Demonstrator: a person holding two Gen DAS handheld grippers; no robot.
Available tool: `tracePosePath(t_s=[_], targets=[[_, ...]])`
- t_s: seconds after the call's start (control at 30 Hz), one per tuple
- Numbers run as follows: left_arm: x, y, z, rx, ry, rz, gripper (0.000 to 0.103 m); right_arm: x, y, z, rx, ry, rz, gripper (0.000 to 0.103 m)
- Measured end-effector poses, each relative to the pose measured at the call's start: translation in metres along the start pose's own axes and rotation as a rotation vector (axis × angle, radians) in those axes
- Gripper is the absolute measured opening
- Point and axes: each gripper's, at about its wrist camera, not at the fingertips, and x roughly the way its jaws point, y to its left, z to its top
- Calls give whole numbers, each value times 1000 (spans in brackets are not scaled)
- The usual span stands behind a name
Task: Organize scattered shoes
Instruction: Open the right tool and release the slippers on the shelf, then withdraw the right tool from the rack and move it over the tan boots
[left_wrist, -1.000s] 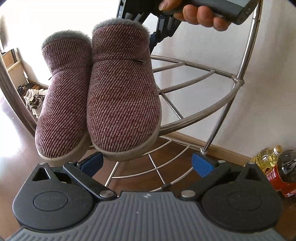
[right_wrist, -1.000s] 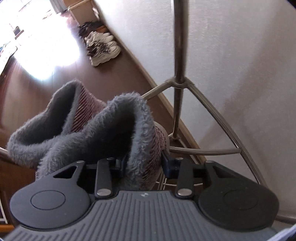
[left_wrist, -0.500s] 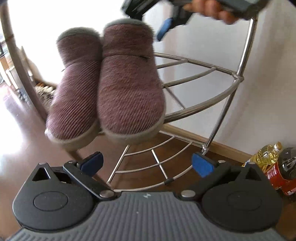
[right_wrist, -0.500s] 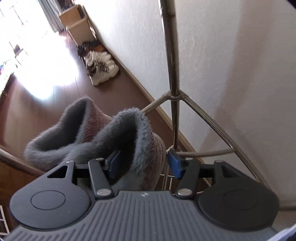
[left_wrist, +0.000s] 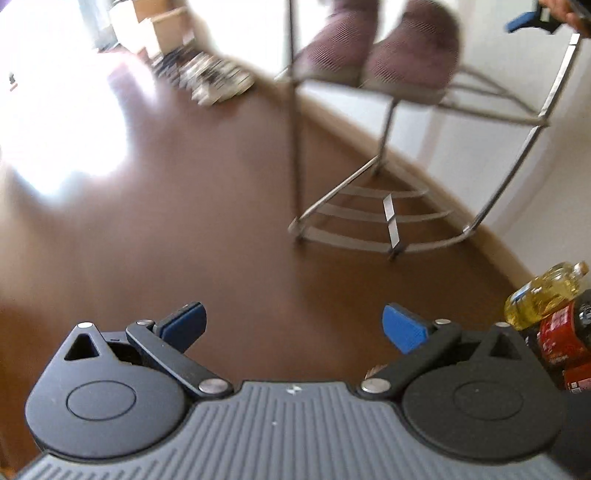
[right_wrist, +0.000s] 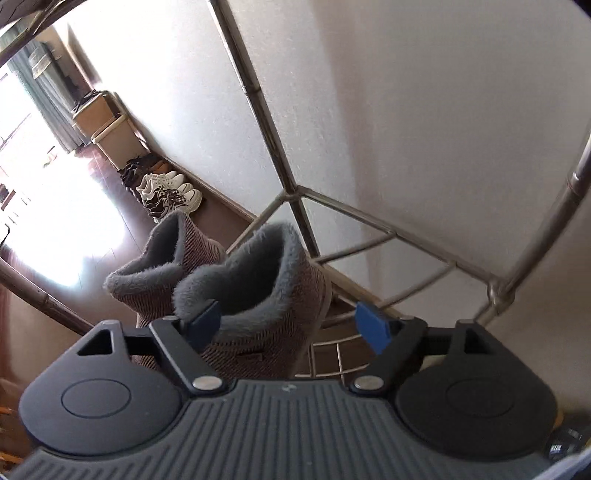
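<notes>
Left wrist view, blurred: left gripper (left_wrist: 293, 326) jaws spread wide, nothing between them, over bare brown floor (left_wrist: 192, 229). Pair of maroon slippers (left_wrist: 384, 55) side by side on upper tier of metal corner rack (left_wrist: 369, 218). Oil bottle (left_wrist: 546, 295) at right edge.

Right wrist view: right gripper (right_wrist: 290, 326) jaws have just been opening, pads clear of the nearer slipper (right_wrist: 258, 295), which sits between them on the rack (right_wrist: 406, 236). Sneakers (right_wrist: 170, 192) line the wall.

Two maroon slippers (right_wrist: 236, 295), one metal rack (right_wrist: 369, 218), perhaps two bottles (left_wrist: 546, 295).
</notes>
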Motion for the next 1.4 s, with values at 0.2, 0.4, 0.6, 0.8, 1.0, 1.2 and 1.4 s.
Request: tracePosePath(t_s=[0.2, 0.4, 0.6, 0.8, 1.0, 1.2, 1.4], targets=[[-18, 29, -35, -85, 31, 23, 103, 15, -1, 8, 117, -13, -72, 79], [-26, 25, -18, 9, -17, -20, 103, 74, -6, 7, 84, 98, -316, 79], [-24, 19, 11, 40, -47, -33, 103, 126, 13, 19, 2, 150, -241, 79], [-17, 0, 25, 76, -52, -50, 103, 145, 22, 39, -17, 156, -179, 79], [-6, -20, 30, 108, -37, -76, 103, 142, -13, 35, 16, 144, -268, 80], [2, -27, 31, 144, -16, -81, 103, 170, -37, 36, -18, 181, -351, 81], [7, -32, 34, 157, -11, -82, 103, 188, -27, 48, -27, 165, -179, 79]])
